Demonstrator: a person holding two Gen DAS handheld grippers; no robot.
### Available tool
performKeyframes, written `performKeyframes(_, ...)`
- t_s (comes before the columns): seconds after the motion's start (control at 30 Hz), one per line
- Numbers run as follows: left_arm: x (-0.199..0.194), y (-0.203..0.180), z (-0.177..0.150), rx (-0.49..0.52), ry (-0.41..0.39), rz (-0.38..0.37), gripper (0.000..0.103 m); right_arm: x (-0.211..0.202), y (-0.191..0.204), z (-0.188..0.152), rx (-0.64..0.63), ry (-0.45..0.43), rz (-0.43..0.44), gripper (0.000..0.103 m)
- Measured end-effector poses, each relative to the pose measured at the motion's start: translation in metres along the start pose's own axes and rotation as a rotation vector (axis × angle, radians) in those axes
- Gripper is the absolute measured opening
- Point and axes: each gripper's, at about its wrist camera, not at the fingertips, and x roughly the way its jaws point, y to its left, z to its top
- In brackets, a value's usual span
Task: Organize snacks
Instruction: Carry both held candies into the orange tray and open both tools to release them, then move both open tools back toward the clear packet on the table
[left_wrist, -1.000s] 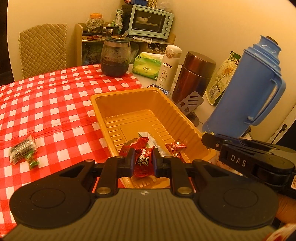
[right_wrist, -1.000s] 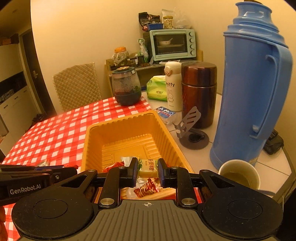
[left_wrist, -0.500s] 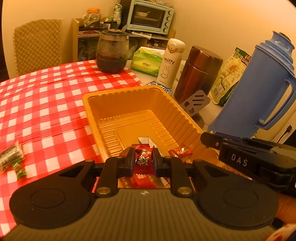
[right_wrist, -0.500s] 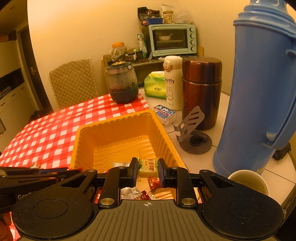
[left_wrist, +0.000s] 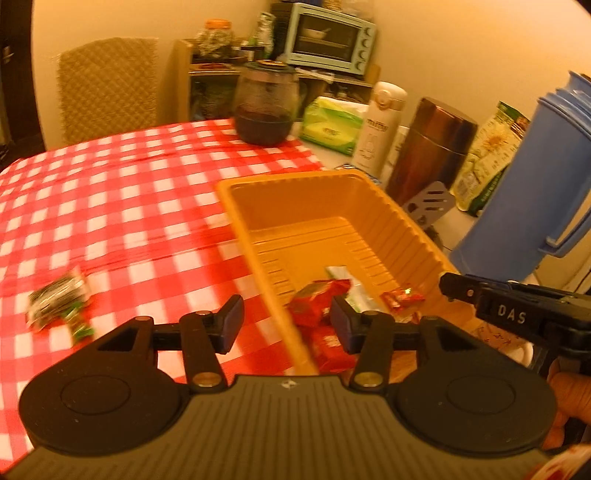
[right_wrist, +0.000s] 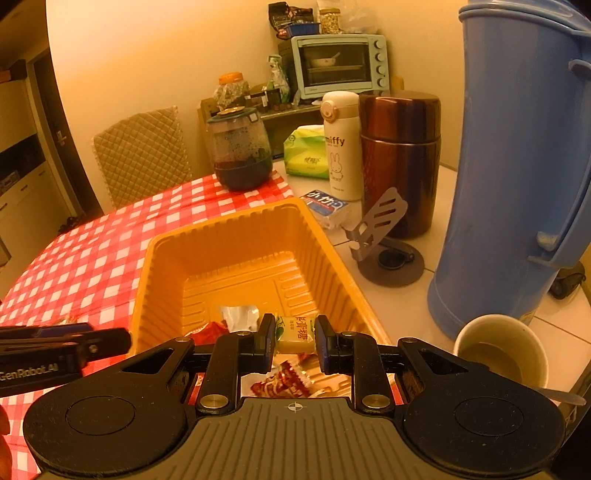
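An orange plastic tray (left_wrist: 295, 206) (right_wrist: 236, 251) sits on the red checked tablecloth. Red snack packets (left_wrist: 317, 306) and a silver wrapper (left_wrist: 340, 273) lie at its near end. My left gripper (left_wrist: 286, 323) is open and empty over the tray's near left rim. My right gripper (right_wrist: 294, 341) holds a yellow-green candy (right_wrist: 295, 334) over the tray's near end; its jaws look slightly parted around it. A green and dark snack packet (left_wrist: 59, 299) lies on the cloth to the left.
A blue thermos jug (right_wrist: 517, 166), a brown flask (right_wrist: 400, 158), a white Miffy bottle (right_wrist: 340, 147), a grey phone stand (right_wrist: 384, 236) and a paper cup (right_wrist: 500, 350) stand right of the tray. A dark jar (right_wrist: 238, 151) and tissue pack (right_wrist: 306, 151) stand behind.
My left gripper opened and dropped its red packet into the tray, then shifted left. My right gripper's jaws have widened a little around the yellow-green candy.
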Motion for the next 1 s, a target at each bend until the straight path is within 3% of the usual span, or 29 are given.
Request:
performKeyframes(0.27,-0.014,0.020,-0.010,-0.044,-0.006,0.028,0.060,0.006,0.012,0.004,0.019,0.020,0.117,0.023)
performKeyframes(0.4,-0.022,0.025,-0.015,-0.045,-0.020,0.059,0.072,0.000,0.008,0.009,0.061,0.003,0.131,0.049)
performKeyframes(0.7,-0.048,0.034,-0.026,-0.058,-0.036,0.092,0.076,-0.034,0.007,0.004,0.065,-0.001,0.077,0.049)
performKeyframes(1.0,-0.091,0.045,-0.040,-0.081,-0.048,0.119,0.078,-0.072,0.036,-0.012,0.021,-0.006,0.081,0.049)
